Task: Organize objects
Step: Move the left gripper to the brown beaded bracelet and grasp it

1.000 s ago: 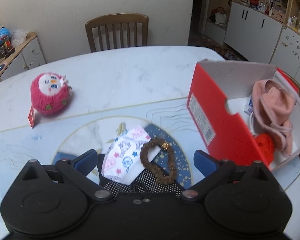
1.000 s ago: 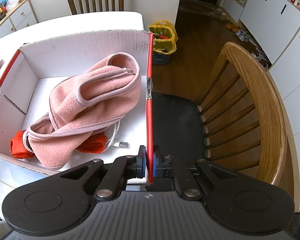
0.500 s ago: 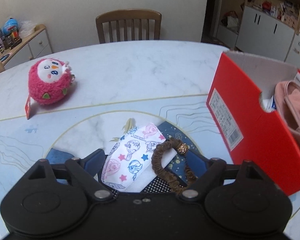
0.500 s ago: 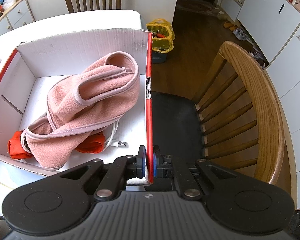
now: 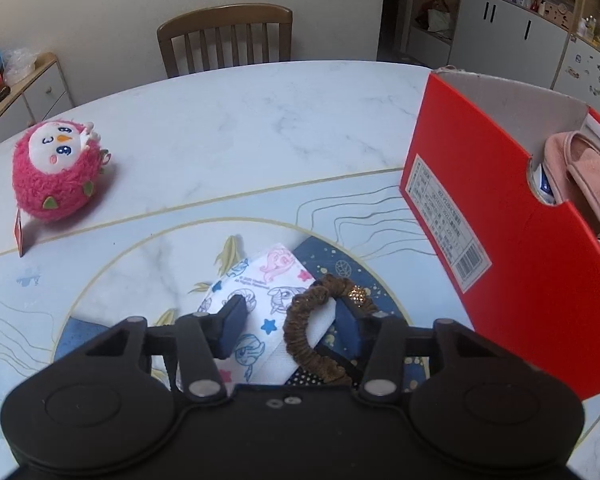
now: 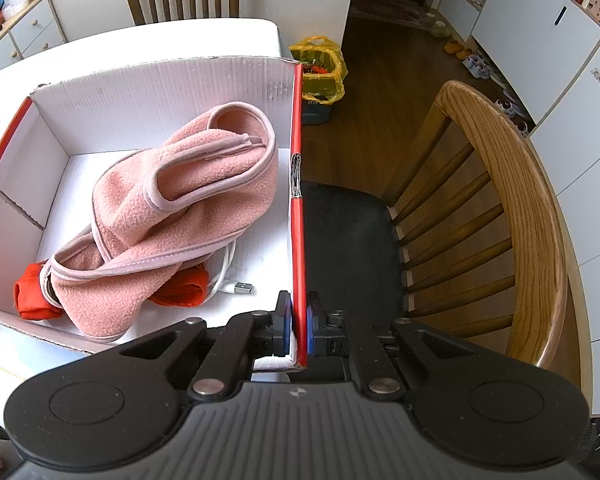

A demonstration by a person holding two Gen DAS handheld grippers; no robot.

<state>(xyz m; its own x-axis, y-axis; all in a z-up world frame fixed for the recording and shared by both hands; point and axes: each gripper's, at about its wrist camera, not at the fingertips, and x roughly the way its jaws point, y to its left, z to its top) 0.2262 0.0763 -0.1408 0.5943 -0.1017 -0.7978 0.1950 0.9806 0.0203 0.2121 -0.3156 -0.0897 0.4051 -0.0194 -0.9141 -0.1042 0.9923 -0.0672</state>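
White marble table (image 5: 260,120) lies bare ahead of the left gripper (image 5: 290,326). Its fingers are apart, low around the cartoon mask (image 5: 260,300) and brown scrunchie (image 5: 312,336). The red box (image 5: 520,264) stands just beside them. The right gripper (image 6: 299,322) pinches the box wall (image 6: 299,240).

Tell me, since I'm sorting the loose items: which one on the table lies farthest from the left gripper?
The fuzzy pink plush toy, alone at far left; the patterned face mask and brown scrunchie lie between the left gripper fingers.
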